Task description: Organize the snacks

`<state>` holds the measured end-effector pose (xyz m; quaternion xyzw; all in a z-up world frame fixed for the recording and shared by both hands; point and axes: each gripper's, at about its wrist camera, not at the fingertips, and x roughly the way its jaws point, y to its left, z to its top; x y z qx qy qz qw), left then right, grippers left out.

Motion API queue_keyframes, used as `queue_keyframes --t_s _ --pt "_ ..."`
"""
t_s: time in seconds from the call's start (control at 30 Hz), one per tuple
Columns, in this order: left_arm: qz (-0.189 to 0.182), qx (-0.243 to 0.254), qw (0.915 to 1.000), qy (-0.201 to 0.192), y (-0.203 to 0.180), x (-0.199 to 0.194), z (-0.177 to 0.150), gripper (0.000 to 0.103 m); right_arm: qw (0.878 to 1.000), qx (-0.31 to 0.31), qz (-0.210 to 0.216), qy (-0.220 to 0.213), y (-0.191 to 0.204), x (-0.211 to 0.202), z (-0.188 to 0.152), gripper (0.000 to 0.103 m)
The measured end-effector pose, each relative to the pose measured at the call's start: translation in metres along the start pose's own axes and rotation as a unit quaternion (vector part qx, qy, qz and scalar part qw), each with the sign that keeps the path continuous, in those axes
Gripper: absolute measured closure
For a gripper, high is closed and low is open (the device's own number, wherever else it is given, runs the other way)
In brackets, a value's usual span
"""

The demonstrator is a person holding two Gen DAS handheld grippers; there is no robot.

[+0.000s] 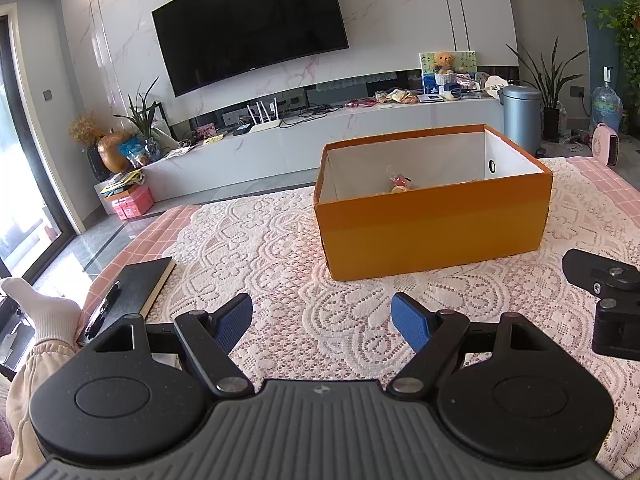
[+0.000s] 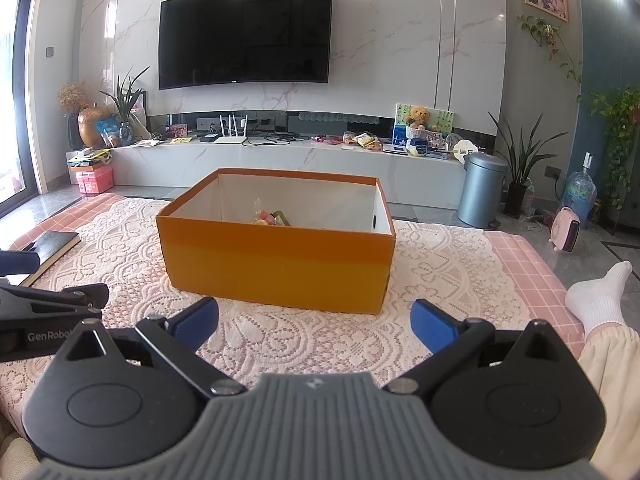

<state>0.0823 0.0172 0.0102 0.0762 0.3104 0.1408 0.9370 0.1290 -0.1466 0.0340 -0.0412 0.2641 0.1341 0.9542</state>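
An open orange cardboard box (image 1: 432, 228) with white inner walls stands on the lace-covered table; it also shows in the right wrist view (image 2: 280, 268). Wrapped snacks (image 1: 398, 184) lie inside it, partly hidden by the front wall, and show in the right wrist view (image 2: 270, 218) too. My left gripper (image 1: 322, 320) is open and empty, low over the lace, short of the box's front left corner. My right gripper (image 2: 314, 322) is open and empty in front of the box. The right gripper's body shows at the right edge of the left wrist view (image 1: 608, 304).
A black notebook (image 1: 134, 292) with a pen (image 1: 102, 310) lies at the table's left edge. The lace cloth (image 2: 440, 264) covers a pink checked tablecloth. The person's white-socked feet (image 2: 600, 300) flank the table. A TV console, plants and a grey bin (image 2: 480, 190) stand beyond.
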Motion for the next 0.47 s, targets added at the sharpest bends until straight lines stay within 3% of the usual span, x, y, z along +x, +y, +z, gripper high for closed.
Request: queue_keyframes --t_s 0.47 --pt "-0.003 0.0 1.0 -0.004 0.0009 -0.0023 0.0004 0.01 1.0 0.001 0.002 0.003 0.0018 0.0008 -0.0017 0.004"
